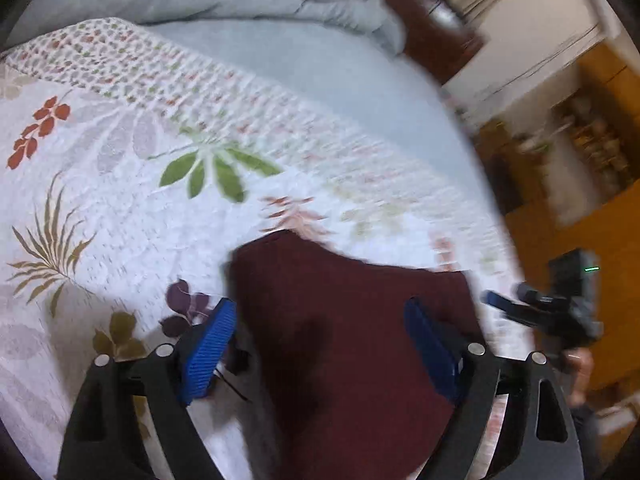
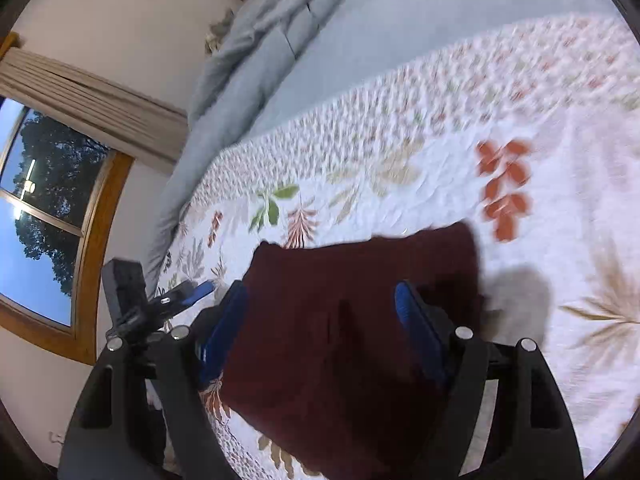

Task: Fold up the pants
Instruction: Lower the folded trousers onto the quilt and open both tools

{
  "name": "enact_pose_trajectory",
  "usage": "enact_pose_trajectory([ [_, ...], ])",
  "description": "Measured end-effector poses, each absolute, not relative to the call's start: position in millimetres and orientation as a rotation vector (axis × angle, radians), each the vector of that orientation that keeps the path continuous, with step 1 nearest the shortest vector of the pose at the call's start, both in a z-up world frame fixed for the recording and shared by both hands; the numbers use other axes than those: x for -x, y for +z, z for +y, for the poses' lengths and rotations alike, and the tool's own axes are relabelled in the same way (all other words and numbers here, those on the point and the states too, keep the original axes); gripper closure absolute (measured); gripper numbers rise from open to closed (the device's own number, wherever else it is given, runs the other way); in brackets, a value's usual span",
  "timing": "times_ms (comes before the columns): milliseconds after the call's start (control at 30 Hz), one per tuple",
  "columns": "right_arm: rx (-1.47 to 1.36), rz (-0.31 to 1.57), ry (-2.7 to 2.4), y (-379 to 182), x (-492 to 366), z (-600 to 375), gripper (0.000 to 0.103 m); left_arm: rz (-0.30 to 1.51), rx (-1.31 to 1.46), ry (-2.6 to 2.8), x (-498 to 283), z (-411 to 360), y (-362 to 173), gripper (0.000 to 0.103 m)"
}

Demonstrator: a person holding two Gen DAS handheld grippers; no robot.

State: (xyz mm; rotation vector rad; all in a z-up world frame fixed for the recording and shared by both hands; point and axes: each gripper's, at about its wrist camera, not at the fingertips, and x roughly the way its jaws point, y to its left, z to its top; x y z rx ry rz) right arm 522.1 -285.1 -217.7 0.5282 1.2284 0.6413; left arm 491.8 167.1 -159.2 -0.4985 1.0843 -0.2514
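We hold two claws over one bed, both angled down toward the same garment. Our left claw [image 1: 318, 322], black-framed with ribbed blue pads, has its two fingers spread wide apart, one on each side of the single pair of dark maroon fabric pants [image 1: 344, 332]. The pads stand clear of the cloth at both sides, so nothing is gripped between them. Our right claw [image 2: 322, 306] sits in a matching pose, its two blue-padded fingers likewise far apart and straddling the pants [image 2: 352, 320], with no cloth pinched.

The pants lie bunched in a folded heap on the white quilted bedspread printed with coloured leaves [image 1: 120, 208], close to the near edge of the bed, directly under both claws. In the left wrist view the right claw shows at the far right edge, just beside the pants; in the right wrist view the left claw shows at the lower left.

Beyond the bedspread lies one rumpled pale grey-blue duvet [image 2: 256, 40]. One wood-framed window [image 2: 48, 208] with one beige pleated curtain [image 2: 80, 92] stands on the wall.
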Motion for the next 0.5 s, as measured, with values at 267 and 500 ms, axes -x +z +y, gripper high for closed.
enact_pose_trajectory([
  [267, -0.558, 1.267, 0.57, -245.8, -508.4, -304.6, 0.036, 1.174, 0.438, -0.13, -481.2, 171.3, -191.7, 0.02],
  [500, -0.515, 1.178, 0.782, -208.9, -410.3, -291.1, 0.034, 1.022, 0.315, -0.231, -391.5, 141.0, -162.3, 0.013],
])
